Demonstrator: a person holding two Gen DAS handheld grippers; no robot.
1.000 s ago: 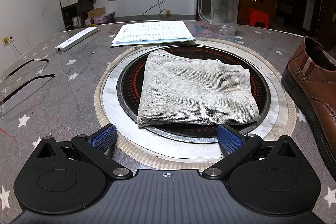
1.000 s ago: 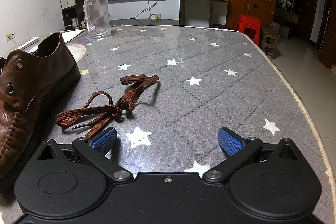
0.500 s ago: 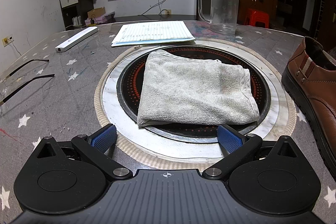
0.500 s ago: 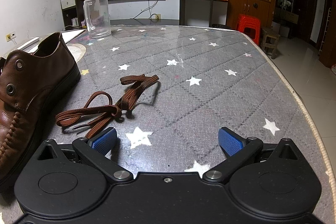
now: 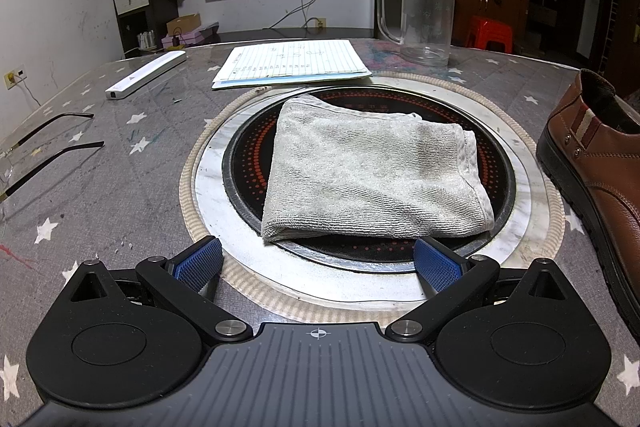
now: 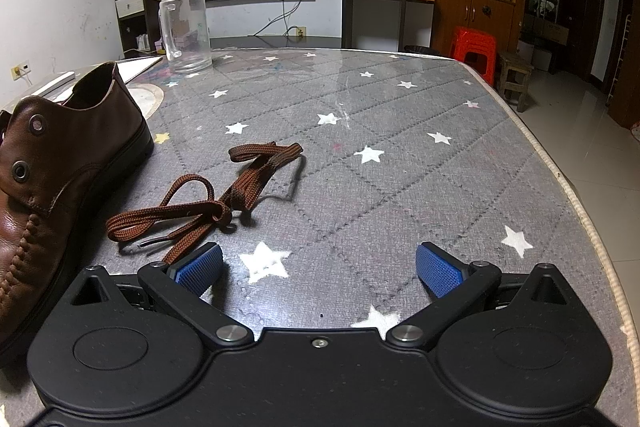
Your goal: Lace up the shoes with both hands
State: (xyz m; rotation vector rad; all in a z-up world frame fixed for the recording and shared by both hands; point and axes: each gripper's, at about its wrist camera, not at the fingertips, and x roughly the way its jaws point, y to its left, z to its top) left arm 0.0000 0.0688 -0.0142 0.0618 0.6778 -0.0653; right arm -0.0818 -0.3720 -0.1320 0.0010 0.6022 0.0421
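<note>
On table (image 6: 400, 167), brown shoe (image 6: 60, 187) sits at L edge of R wrist view, eyelets unlaced; brown lace (image 6: 208, 203) lies loose in a tangle just beside it, near R gripper (image 6: 320, 267) L pad. R gripper spread wide, holds nothing. L gripper (image 5: 318, 263) also wide apart, nothing held, facing grey towel (image 5: 372, 179) on round burner (image 5: 240, 163); shoe at its R.

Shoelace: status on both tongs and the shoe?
Left tongs open, empty. Right tongs open, empty. Shoelace loose on table beside shoe, eyelets unlaced. Nothing in the way.
</note>
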